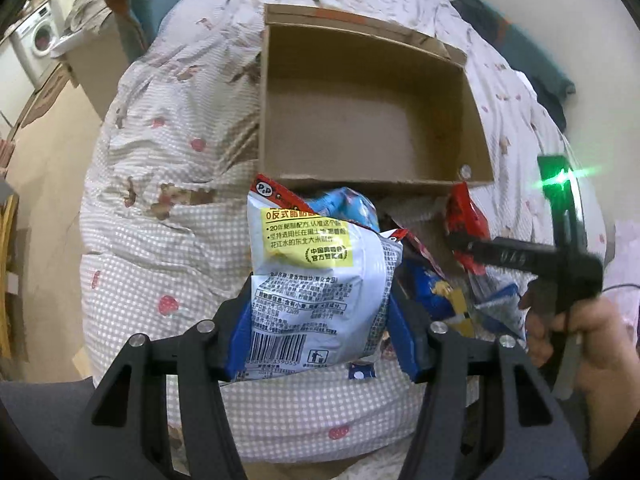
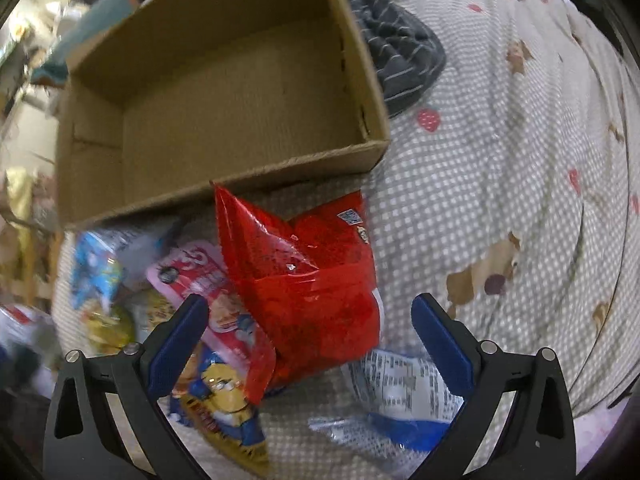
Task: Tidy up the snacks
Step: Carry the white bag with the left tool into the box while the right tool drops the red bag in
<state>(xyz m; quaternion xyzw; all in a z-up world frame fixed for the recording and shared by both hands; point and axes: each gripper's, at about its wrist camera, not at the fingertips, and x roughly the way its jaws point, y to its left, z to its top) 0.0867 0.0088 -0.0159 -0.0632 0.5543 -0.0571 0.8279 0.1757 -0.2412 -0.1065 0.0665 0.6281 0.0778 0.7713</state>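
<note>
1. My left claw (image 1: 320,320) pinches the white crinkly snack bag (image 1: 320,280), just before the empty brown cardboard box (image 1: 372,120).
2. I should lift it over the near wall, then let go.
3. My right claw (image 2: 310,340) is spread around the shiny red snack bag (image 2: 304,280).
4. Everything lies on a soft dotted bed quilt (image 1: 160,260).

bed quilt (image 1: 168,248), checked, strawberry print | washing machine (image 1: 38,38) far left | teal cushion (image 1: 148,4) behind | dark striped cloth (image 2: 396,52) beside box, on quilt
</note>
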